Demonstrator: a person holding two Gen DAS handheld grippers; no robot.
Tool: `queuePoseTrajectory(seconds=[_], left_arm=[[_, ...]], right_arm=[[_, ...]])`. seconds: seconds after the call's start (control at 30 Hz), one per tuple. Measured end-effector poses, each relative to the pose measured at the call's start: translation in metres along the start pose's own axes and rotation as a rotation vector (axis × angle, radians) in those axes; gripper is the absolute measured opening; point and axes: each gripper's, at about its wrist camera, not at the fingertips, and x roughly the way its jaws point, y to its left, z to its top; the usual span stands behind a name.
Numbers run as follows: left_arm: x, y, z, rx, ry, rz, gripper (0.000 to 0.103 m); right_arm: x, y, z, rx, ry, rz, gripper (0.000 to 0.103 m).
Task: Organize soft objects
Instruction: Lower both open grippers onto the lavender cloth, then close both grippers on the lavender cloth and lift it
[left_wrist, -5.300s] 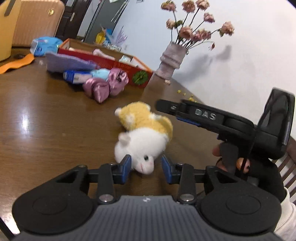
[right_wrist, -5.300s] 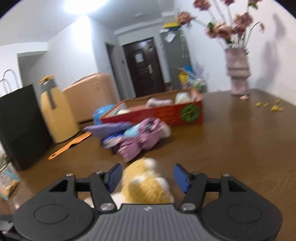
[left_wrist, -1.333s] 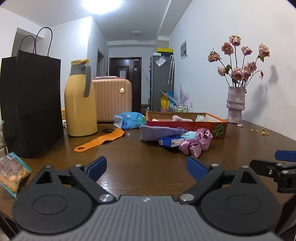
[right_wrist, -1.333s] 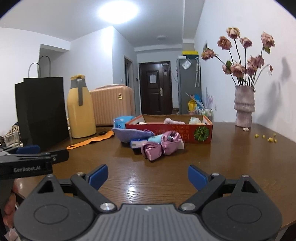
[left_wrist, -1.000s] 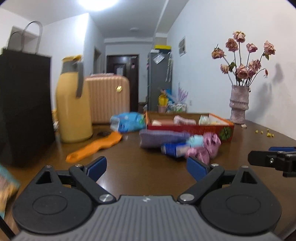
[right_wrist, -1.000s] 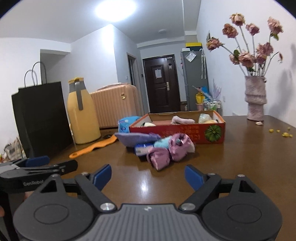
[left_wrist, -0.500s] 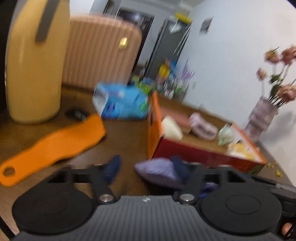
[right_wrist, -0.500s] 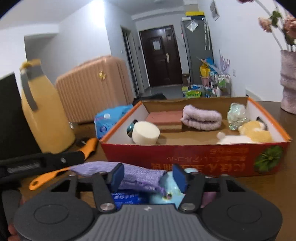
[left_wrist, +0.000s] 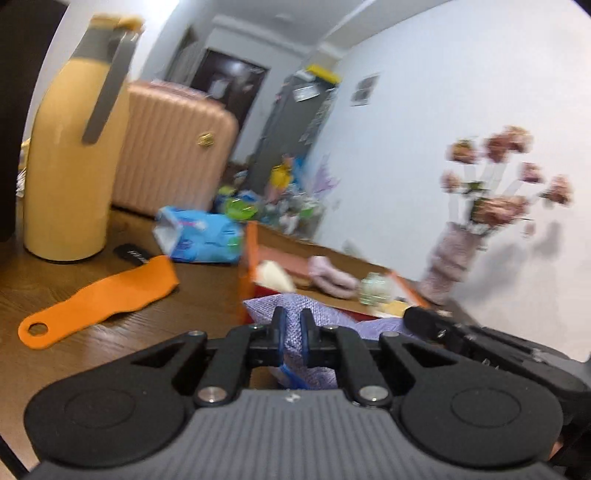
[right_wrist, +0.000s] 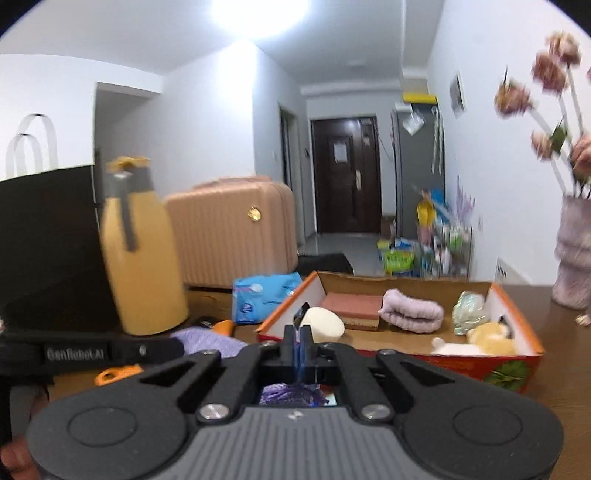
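A wooden table (left_wrist: 207, 295) holds an open red cardboard box (right_wrist: 491, 365) containing a plush hamster (right_wrist: 484, 343), a rolled lilac towel (right_wrist: 412, 314), a cream sponge (right_wrist: 323, 325) and other items. In front of the box lies a purple cloth (left_wrist: 325, 317). The left gripper (left_wrist: 291, 328) pinches a fold of this cloth between its blue pads. The right gripper (right_wrist: 296, 341) is pressed together; purple fabric shows just beneath its jaws, so it appears to grip the cloth too. A yellow flask (right_wrist: 140, 254) stands to the left.
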Motion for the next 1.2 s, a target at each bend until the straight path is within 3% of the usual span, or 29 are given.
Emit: queuePoseTrajectory(seconds=[0.2,0.33,0.37,0.4,0.47,0.53,0.57,0.63,0.67,0.7,0.83,1.0,1.07,1.13,1.2], left_arm=[[-0.036,-0.036,-0.061,0.054,0.092,-0.093,0.009],[-0.047,-0.053,-0.108,0.140,0.199,-0.049,0.011],[-0.050,-0.053,-0.116,0.141,0.221,-0.044,0.013],[-0.054,-0.050,-0.123,0.132,0.236,-0.039,0.016],[-0.066,-0.043,-0.128,0.094,0.235,-0.023,0.042],[-0.073,-0.037,-0.126,0.049,0.222,0.008,0.047],[-0.074,-0.036,-0.122,0.040,0.214,0.008,0.048],[-0.071,-0.037,-0.116,0.034,0.199,0.019,0.049],[-0.068,-0.038,-0.112,0.022,0.195,0.031,0.052],[-0.064,-0.038,-0.108,-0.001,0.190,0.045,0.055],[-0.052,-0.040,-0.102,-0.063,0.193,0.036,0.060],[-0.043,-0.046,-0.111,-0.039,0.224,0.042,0.058],[-0.042,-0.049,-0.114,0.024,0.216,0.057,0.040],[-0.040,-0.048,-0.116,0.061,0.208,0.060,0.030],[-0.039,-0.046,-0.117,0.055,0.215,0.040,0.024]], right_arm=[[-0.075,0.003,-0.042,0.004,0.043,-0.034,0.001],[-0.100,-0.009,-0.087,0.074,0.148,-0.083,0.002],[-0.105,-0.012,-0.096,0.110,0.166,-0.089,0.007],[-0.112,-0.014,-0.105,0.134,0.184,-0.086,0.009],[-0.123,-0.016,-0.118,0.144,0.194,-0.081,0.010],[-0.131,-0.018,-0.126,0.152,0.187,-0.081,0.011],[-0.132,-0.021,-0.127,0.168,0.175,-0.077,0.014],[-0.131,-0.025,-0.124,0.203,0.152,-0.069,0.030],[-0.129,-0.028,-0.121,0.218,0.140,-0.063,0.050],[-0.126,-0.031,-0.118,0.228,0.125,-0.047,0.062],[-0.102,-0.044,-0.115,0.278,0.134,-0.018,0.059],[-0.071,-0.053,-0.118,0.302,0.207,-0.070,0.055],[-0.066,-0.047,-0.117,0.251,0.228,-0.099,0.055],[-0.062,-0.031,-0.118,0.130,0.260,-0.148,0.053],[-0.059,-0.019,-0.121,0.067,0.281,-0.141,0.039]])
